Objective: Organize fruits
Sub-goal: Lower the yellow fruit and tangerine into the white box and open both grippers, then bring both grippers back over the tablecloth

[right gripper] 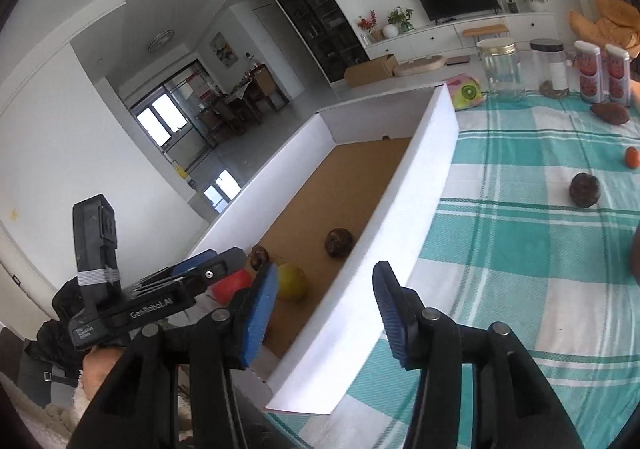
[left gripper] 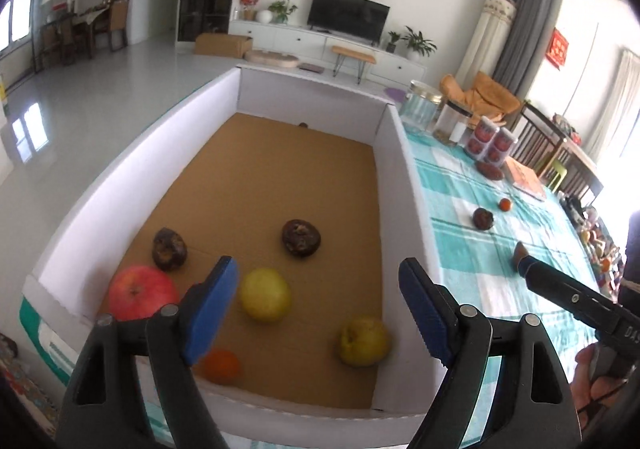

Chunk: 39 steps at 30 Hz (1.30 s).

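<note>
A white-walled cardboard box (left gripper: 394, 185) holds a red apple (left gripper: 140, 291), a yellow fruit (left gripper: 265, 293), a yellow-green fruit (left gripper: 363, 340), an orange (left gripper: 221, 365) and two dark shrivelled fruits (left gripper: 301, 237), (left gripper: 169, 249). My left gripper (left gripper: 318, 309) hangs open and empty above the box's near end. My right gripper (right gripper: 326, 313) is open and empty over the box's right wall (right gripper: 408, 217). On the checked cloth lie a dark fruit (right gripper: 585, 189), a small orange (right gripper: 632, 157) and a brown fruit (right gripper: 610, 113). In the left wrist view the right gripper (left gripper: 520, 255) reaches in from the right.
Glass jars (left gripper: 420, 107), (left gripper: 451, 123) and red-labelled cans (left gripper: 491, 143) stand at the far end of the table. A book (left gripper: 527, 180) lies beside them. A kiwi-print pouch (right gripper: 466, 92) sits behind the box. The teal checked tablecloth (right gripper: 520, 289) covers the table right of the box.
</note>
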Tool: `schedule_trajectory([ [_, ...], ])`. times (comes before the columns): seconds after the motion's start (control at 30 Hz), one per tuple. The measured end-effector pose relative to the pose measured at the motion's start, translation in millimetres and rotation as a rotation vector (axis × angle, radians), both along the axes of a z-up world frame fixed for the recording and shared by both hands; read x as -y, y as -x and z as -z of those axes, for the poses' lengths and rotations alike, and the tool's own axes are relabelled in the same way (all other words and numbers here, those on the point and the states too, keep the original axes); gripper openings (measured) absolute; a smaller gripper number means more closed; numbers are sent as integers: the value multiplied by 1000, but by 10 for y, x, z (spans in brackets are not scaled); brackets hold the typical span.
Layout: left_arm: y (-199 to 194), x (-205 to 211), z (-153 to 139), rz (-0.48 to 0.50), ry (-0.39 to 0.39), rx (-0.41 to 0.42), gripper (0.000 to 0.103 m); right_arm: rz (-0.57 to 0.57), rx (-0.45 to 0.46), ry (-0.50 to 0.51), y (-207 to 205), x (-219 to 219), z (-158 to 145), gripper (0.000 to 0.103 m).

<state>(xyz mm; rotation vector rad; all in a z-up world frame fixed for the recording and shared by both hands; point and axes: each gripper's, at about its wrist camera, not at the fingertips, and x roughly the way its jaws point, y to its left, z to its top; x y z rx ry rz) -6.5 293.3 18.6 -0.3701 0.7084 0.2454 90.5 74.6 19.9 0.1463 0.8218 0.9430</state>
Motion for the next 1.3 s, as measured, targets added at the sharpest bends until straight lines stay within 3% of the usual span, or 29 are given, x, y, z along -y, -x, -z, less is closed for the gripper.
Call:
schedule_trajectory([
  [0.13,-179,642,-55,210,36,32,87,276,124,178,-28,773,301,70],
  [0.23,-394,1244,47,389,40,1,87,494,95,272,-88,1419,653,70],
  [0.33,-616,1741,261,497,54,-31,87,661,10,267,-176,1968,936,70],
  [0.43,-840,2077,469,522,10,-53,87,761,-110,106,-176,2443,978,70],
  [0.57,-1123,2234,721,488,-87,-86,87,784,-122,75,-152,2536,974,71],
  [0.87,-1519,2133,1090,397,-195,-177,87,828,-142,87,-169,2548,1073,78],
  [1.13,-1549,2061,1155,375,-176,-175,88,851,-168,87,-186,2593,1118,79],
  [1.3,-1575,2113,1170,384,-203,-190,91,855,-167,93,-186,2588,1118,79],
])
